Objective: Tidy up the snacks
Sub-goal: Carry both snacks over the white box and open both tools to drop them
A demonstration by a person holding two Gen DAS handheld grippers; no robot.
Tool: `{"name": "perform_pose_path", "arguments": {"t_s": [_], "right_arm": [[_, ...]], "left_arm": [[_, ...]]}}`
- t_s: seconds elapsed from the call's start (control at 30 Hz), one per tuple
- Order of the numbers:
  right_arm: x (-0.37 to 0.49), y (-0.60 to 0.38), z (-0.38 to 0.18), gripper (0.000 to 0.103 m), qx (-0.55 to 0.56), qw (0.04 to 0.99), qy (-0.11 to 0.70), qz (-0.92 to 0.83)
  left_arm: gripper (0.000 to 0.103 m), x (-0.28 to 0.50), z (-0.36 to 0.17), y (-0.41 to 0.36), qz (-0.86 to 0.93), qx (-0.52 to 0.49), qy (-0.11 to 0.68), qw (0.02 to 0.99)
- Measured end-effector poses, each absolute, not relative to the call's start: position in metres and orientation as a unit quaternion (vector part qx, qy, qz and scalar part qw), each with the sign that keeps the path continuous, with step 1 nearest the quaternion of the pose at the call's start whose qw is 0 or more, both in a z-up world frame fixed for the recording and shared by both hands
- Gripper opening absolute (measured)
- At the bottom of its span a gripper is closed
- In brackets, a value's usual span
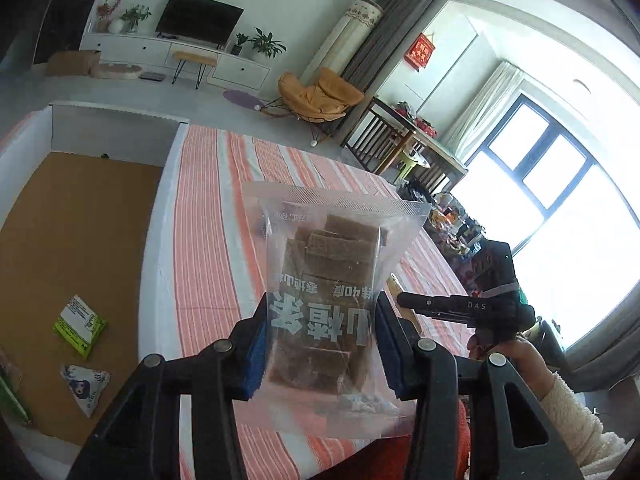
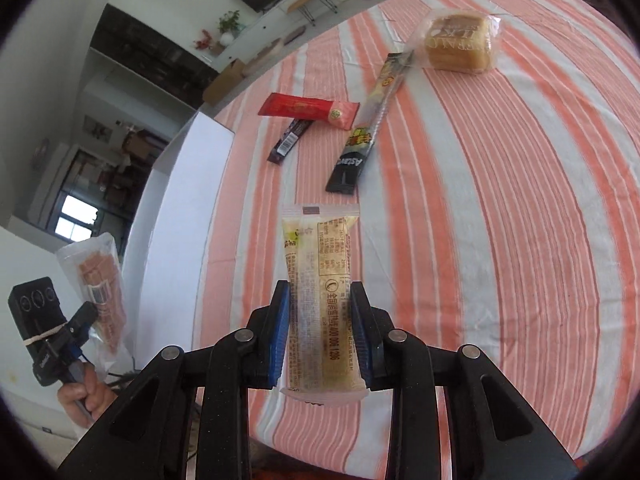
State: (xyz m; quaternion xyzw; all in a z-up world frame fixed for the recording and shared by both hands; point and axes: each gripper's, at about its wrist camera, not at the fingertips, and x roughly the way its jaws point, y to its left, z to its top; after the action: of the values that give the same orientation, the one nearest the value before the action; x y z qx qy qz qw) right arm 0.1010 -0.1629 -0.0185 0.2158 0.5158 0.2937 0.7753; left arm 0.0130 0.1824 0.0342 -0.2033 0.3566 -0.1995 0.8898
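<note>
My left gripper [image 1: 320, 344] is shut on a clear bag of brown hawthorn strips [image 1: 324, 280], lifted above the striped tablecloth [image 1: 208, 240]. In the right wrist view that same bag of strips [image 2: 98, 280] shows at the far left in the left gripper [image 2: 80, 320]. My right gripper [image 2: 320, 320] is shut on a pale yellow snack packet [image 2: 320, 288], held upright over the cloth. The right gripper [image 1: 408, 300] also appears at the right in the left wrist view, with a hand and fluffy sleeve behind it.
A white-walled box with a brown floor [image 1: 80, 240] lies left of the table, holding a green packet [image 1: 80, 326] and a triangular packet [image 1: 86, 386]. On the cloth lie a red bar [image 2: 308, 110], a dark stick [image 2: 290, 140], a long black stick packet [image 2: 368, 124] and a wrapped cake [image 2: 460, 44].
</note>
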Motion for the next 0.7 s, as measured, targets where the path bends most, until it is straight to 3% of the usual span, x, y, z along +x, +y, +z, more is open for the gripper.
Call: {"name": "perform_pose_path", "arguments": {"t_s": [0.13,0.3,0.37,0.43,0.53,0.7], "right_arm": [[0.102,-0.058,0.031,0.030,0.207,0.753,0.486,0.393],[0.099,0.070,0.065,0.031,0.189,0.721,0.470,0.472],[0.098,0.106,0.069,0.037,0.187,0.717,0.463,0.487],[0.097,0.122,0.070,0.076,0.197,0.716,0.458,0.489],[0.097,0.108,0.070,0.076,0.202,0.739,0.434,0.475],[0.102,0.024,0.042,0.076,0.115,0.854,0.388,0.327]], "left_arm": [[0.047,-0.003,0.056,0.257,-0.096,-0.194,0.330,0.919],[0.048,-0.010,0.034,0.331,0.051,-0.173,0.337,0.924],[0.057,-0.012,0.016,0.348,0.100,-0.166,0.339,0.921],[0.073,-0.016,0.004,0.354,0.123,-0.161,0.338,0.919],[0.084,-0.022,0.000,0.350,0.131,-0.151,0.326,0.924],[0.085,-0.015,0.006,0.288,0.067,-0.119,0.315,0.939]]}}
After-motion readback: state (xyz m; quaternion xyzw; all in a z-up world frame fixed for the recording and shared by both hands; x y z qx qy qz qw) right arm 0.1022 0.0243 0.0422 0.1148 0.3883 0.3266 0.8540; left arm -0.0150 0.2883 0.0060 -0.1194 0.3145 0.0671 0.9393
